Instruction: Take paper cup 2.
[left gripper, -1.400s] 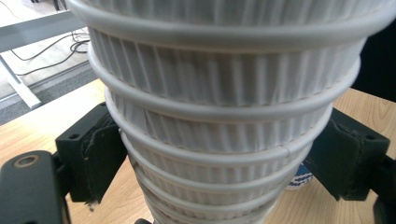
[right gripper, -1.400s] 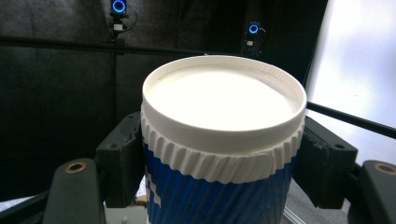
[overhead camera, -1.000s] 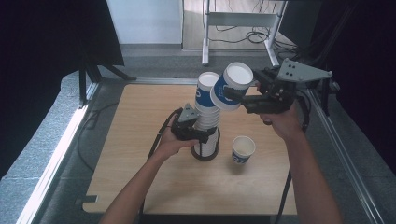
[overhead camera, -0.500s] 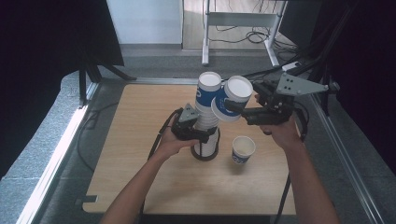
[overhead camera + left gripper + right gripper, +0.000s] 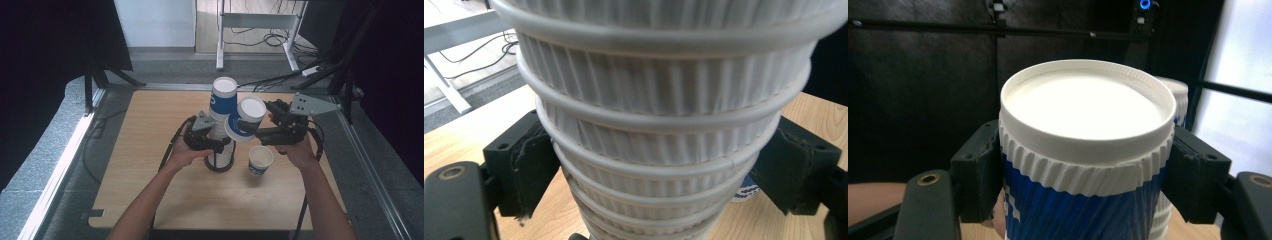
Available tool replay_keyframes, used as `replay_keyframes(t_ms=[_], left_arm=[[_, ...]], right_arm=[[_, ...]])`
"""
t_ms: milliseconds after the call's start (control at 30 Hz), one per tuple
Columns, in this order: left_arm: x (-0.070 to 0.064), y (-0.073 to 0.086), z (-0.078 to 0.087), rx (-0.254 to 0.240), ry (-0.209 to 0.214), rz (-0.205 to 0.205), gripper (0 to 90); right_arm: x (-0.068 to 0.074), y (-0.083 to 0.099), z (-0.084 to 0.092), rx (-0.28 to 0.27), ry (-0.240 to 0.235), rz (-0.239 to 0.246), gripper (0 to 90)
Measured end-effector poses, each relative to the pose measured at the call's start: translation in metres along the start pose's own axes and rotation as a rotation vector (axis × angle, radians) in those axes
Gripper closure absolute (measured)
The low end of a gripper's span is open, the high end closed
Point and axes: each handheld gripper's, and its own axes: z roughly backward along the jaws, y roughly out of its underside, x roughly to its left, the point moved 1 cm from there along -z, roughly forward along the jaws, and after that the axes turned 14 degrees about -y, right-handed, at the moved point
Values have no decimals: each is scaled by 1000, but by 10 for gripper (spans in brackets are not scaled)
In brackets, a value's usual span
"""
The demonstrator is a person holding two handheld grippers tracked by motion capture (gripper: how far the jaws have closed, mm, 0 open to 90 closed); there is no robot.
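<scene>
At frame centre, the left gripper (image 5: 216,145) clasped an upright stack of cups (image 5: 220,125), while the right gripper (image 5: 248,131) clenched an upside-down cup (image 5: 245,120), tilted, just right of the stack and above a lone cup (image 5: 260,160) standing below.

Stack of paper cups (image 5: 220,125) stands upside down approx. mid-table, a tall tower of white ribbed walls w/ rolled rims nested one over another; top cup blue w/ white base up. Beside it on the right, a single upside-down cup (image 5: 245,119), blue wall w/ white ribbed band & flat white base facing up, tilted, raised off the table, touching or nearly touching the stack's upper part. Third cup (image 5: 260,160) sits upright on the table, mouth open, just right of the stack's foot.
</scene>
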Motion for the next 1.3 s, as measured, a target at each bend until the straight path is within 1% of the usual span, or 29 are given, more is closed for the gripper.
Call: replay_keyframes(t_ms=[200, 300, 400, 467, 567, 700, 833, 900, 967, 1067, 1233, 1300], left_arm=[[-1, -1, 0, 0, -4, 11, 123], [0, -1, 0, -3, 19, 26, 93], [2, -2, 3, -15, 33, 37, 57], [3, -2, 4, -13, 40, 43, 53], [6, -1, 8, -9, 51, 38, 58], [8, 2, 14, -13, 48, 29, 63], [10, 6, 22, -27, 38, 38, 70], [11, 9, 25, -27, 32, 35, 73], [12, 12, 30, -30, 24, 34, 76], [12, 18, 36, -33, 24, 46, 77], [12, 29, 43, -33, 5, 49, 87], [11, 33, 46, -33, -3, 42, 87]], right_arm=[[1, 14, -1, 10, -2, -18, 265], [2, 20, -1, 10, -4, -23, 265], [3, 24, 0, 11, -7, -26, 265], [5, 27, 1, 11, -7, -26, 264], [7, 31, 3, 8, -6, -28, 264], [10, 36, 6, 1, -10, -37, 264], [14, 39, 7, -5, -15, -38, 264], [16, 40, 7, -5, -19, -38, 264], [18, 42, 7, -2, -21, -39, 264], [20, 46, 6, 4, -25, -44, 264], [24, 53, 4, 13, -31, -45, 264], [25, 56, 3, 13, -31, -48, 264]])
